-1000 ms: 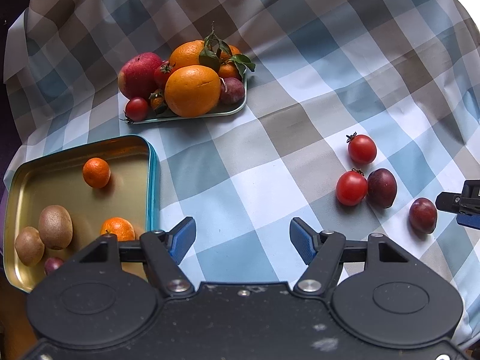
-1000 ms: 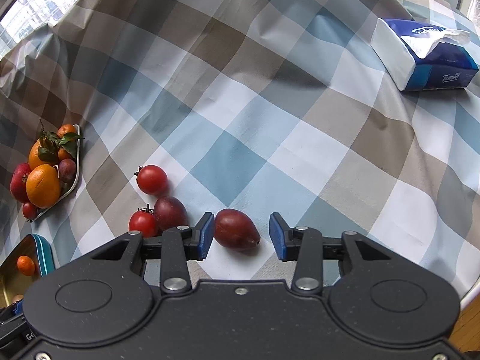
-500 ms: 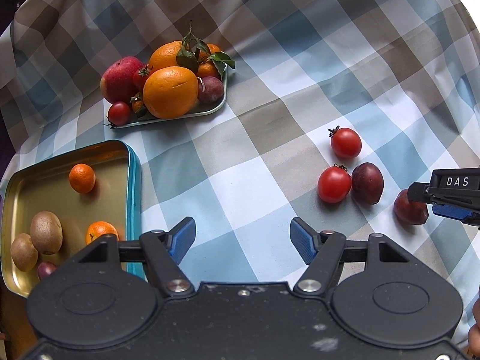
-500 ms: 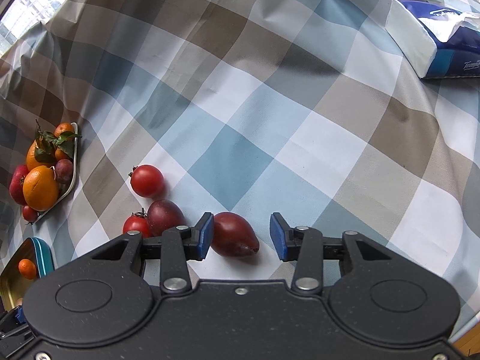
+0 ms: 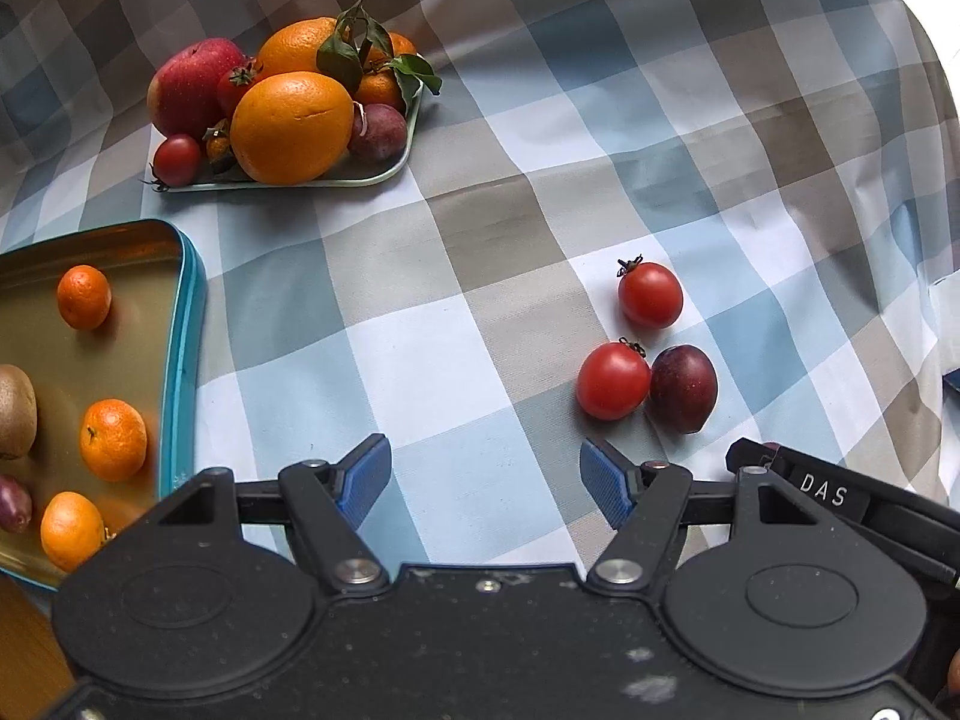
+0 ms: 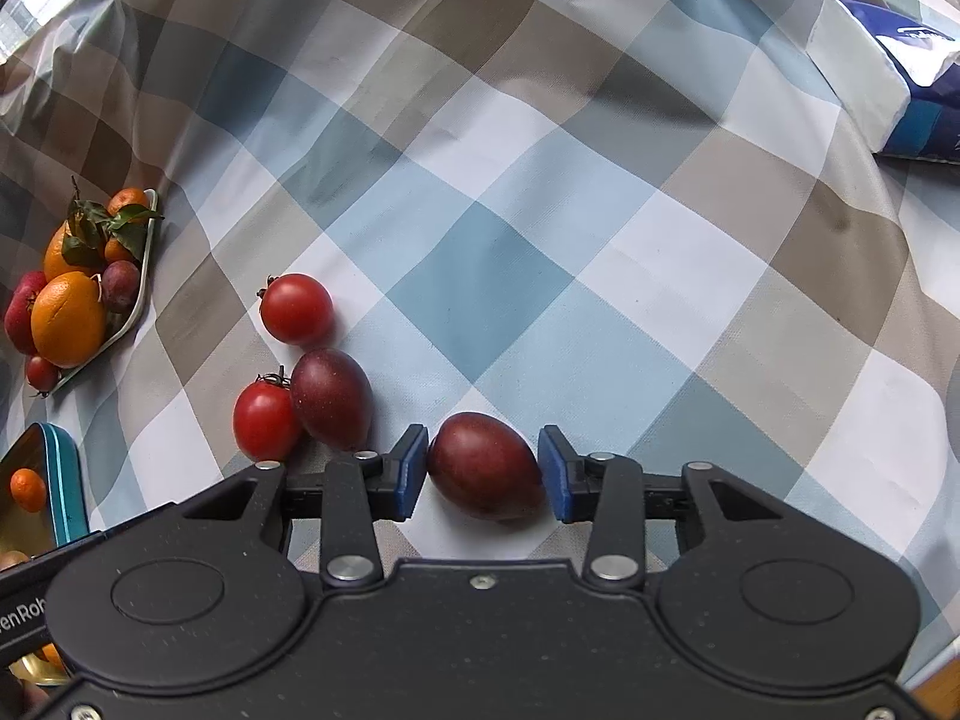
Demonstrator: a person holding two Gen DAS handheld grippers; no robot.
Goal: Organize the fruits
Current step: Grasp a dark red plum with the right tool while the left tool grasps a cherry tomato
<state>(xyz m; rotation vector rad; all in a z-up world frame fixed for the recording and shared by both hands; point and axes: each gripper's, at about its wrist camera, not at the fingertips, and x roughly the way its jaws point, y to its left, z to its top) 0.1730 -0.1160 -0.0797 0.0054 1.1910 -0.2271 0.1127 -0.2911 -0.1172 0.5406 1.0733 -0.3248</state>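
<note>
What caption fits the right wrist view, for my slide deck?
Right gripper brackets a dark red plum on the checked tablecloth, pads not yet closed.

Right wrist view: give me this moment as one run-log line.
right gripper: open, fingers either side of dark plum on cloth | left gripper: open, empty | gold tin: holds tangerines

Soft daylight lit both views evenly, and the blue, grey and white checked cloth [image 5: 456,324] showed only faint, short shadows under the fruit. The upper right corner of the left wrist view blew out to white, perhaps from a window. The gold metal tin with a teal rim [image 5: 186,324] carried a dull sheen. Fisheye bending curved the checks strongly near the edges, where detail softened.
</note>
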